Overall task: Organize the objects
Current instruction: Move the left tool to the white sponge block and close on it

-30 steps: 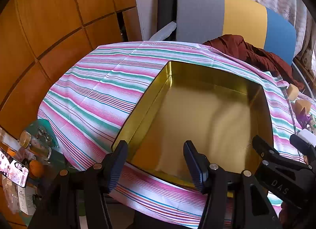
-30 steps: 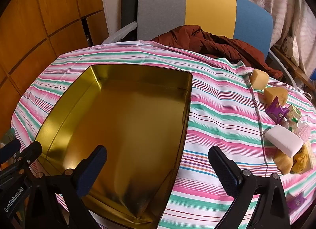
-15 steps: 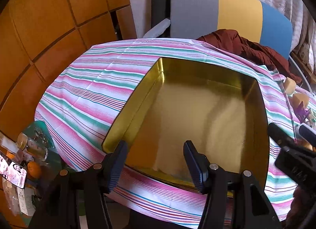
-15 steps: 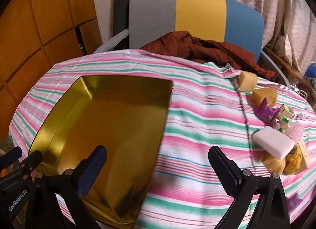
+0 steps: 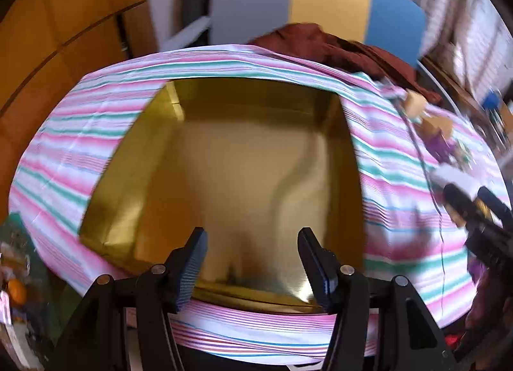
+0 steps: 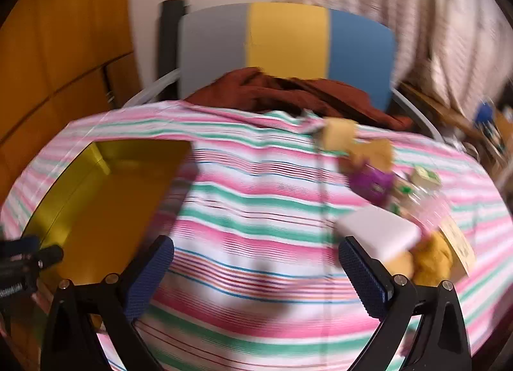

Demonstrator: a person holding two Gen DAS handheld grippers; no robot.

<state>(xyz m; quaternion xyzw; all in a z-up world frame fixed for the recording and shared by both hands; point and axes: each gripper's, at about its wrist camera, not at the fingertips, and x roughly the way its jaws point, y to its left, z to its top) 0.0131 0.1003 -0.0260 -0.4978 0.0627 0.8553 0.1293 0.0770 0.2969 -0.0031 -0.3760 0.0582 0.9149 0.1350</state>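
Observation:
A gold metal tin [image 5: 154,134] lies open and empty on the striped tablecloth [image 5: 80,121]; it also shows at the left of the right wrist view [image 6: 64,191]. My left gripper [image 5: 251,262] is open and empty above the tin's near edge. My right gripper [image 6: 256,271] is open wide and empty over bare cloth. A pile of small objects lies at the right: a white block [image 6: 378,233], a purple toy [image 6: 372,182], yellow sponge pieces [image 6: 340,130] and a small green-white box [image 6: 424,175]. The white block is just beyond my right finger.
A grey, yellow and blue chair back [image 6: 288,41] with a brown garment [image 6: 282,92] stands behind the table. Wooden panelling [image 5: 48,18] is at the left. Clutter sits on a low surface [image 5: 16,275] beyond the table's left edge.
My right gripper has swung to the right, away from the tin and toward the pile of objects. My left gripper has drifted slightly right over the tin. Both views are motion-blurred.

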